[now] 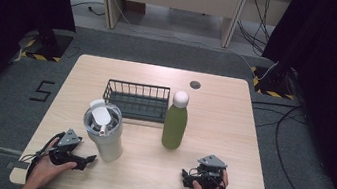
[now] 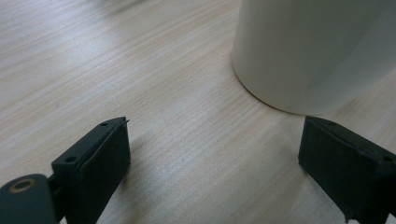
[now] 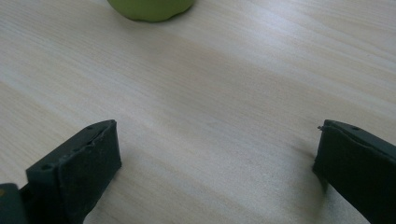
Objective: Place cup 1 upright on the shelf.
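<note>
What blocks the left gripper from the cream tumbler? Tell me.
Nothing visible does. The left gripper sits open on the table, with bare wood between its jaws and the cream tumbler just ahead, not yet touching.

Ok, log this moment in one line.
left gripper: open, beside tumbler | right gripper: open, near green bottle | nothing held

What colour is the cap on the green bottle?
White, on the cap of the green bottle; the high view shows it best.

Black wire basket (image 1: 136,100) mid-table (behind both vessels); round grommet (image 1: 195,84) near far edge of wooden table (image 1: 231,134).
</note>
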Tool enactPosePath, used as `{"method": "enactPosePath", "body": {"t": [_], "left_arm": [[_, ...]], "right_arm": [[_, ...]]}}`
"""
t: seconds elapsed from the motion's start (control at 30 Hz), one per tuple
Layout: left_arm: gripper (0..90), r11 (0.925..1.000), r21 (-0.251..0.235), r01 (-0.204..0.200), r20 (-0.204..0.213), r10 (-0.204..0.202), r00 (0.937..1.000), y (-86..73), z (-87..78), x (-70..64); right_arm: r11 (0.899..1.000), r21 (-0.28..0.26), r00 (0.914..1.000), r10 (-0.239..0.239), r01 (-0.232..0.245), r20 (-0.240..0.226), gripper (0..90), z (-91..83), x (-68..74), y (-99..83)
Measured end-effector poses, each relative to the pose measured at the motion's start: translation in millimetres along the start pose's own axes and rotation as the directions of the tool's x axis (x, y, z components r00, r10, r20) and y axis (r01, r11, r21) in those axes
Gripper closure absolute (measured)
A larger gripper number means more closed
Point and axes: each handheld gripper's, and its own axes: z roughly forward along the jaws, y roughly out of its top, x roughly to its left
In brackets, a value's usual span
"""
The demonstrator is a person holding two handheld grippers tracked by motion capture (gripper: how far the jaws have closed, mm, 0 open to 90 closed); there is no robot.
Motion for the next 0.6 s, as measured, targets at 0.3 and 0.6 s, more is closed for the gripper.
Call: {"method": "enactPosePath", "body": {"t": [0.3,0.6], "left_arm": [[8.3,1.0,0.0,0.001,0.002,-0.001,1.0,0.0,0.1,0.1],[11.0,1.0,-0.004,-0.008,0.014,0.008,0.9999,0.1,-0.3,-0.3]], "right_arm": [[1.0,-0.001,0.9999,-0.01,0.01,-0.007,0.5,1.7,0.5,1.8],[0.999,-0.002,0.9992,-0.034,0.034,-0.023,0.5,2.0,1.0,1.8]]}}
